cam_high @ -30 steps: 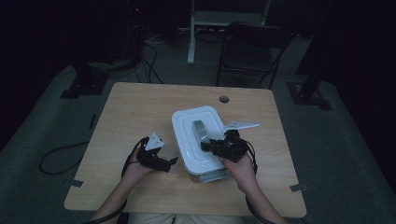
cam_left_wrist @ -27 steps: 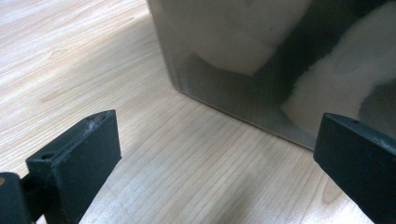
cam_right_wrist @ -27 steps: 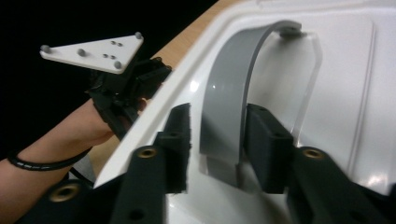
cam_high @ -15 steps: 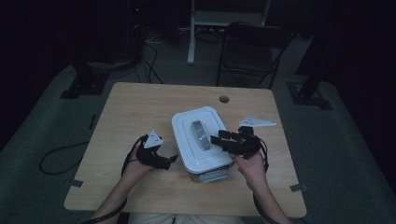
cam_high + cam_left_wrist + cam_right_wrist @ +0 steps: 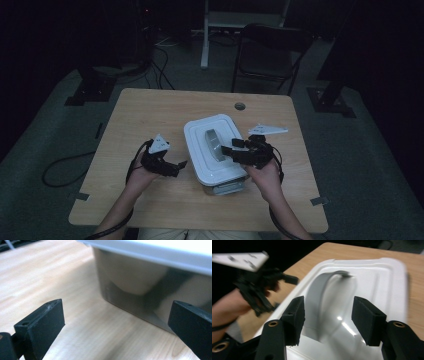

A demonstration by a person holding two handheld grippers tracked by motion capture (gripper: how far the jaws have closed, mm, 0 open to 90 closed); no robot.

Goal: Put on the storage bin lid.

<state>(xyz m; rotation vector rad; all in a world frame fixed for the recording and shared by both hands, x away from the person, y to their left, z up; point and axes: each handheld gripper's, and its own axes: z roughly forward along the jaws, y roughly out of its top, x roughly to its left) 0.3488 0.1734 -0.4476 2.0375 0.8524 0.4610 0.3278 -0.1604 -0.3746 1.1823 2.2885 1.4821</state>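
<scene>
High view: overhead, facing forward and down onto the whole tabletop [image 5: 150, 110]. Left gripper view: low, close against the container's metal side [image 5: 140, 290]. Right gripper view: close above its white lid [image 5: 372, 280], shared with high view.

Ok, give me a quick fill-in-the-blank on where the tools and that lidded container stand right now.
1. The white plastic lid sits on a shiny ____ container.
2. The right tool has its jaws open either side of the lid's grey ____, not pressing it.
3. The left tool is ____, nothing between its jaws.
4. Everything rests on a light ____ table.

Missing words: metal; handle; open; wooden
</scene>
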